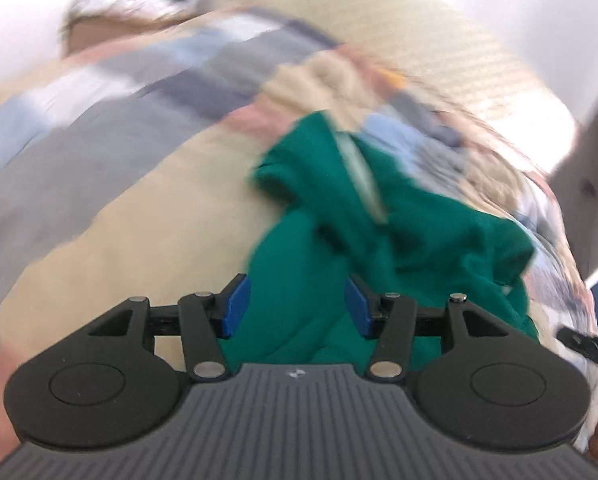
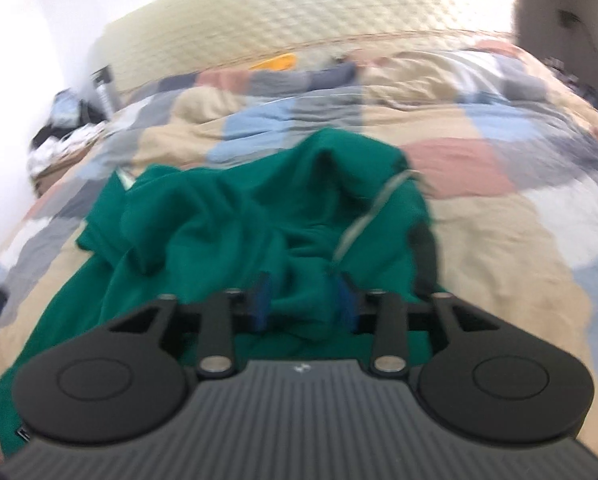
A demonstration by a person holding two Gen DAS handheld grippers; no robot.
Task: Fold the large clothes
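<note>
Green fabric, a crumpled sweatshirt (image 1: 379,216), lies bunched on the patchwork duvet (image 1: 119,208) of the bed. Left wrist view: the left claw (image 1: 297,306) stands released, cloth between its pads but not pinched. Risk: closing here gathers several layers.

Right wrist view: the right claw (image 2: 303,304) is likewise released above the sweatshirt (image 2: 259,216). Risk: motion blur hides the hem; a blind grasp may catch the drawcord (image 2: 373,208).

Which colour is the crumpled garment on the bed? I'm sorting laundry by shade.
Solid dark green garment, with a pale drawstring; clearest in the right wrist view.
</note>
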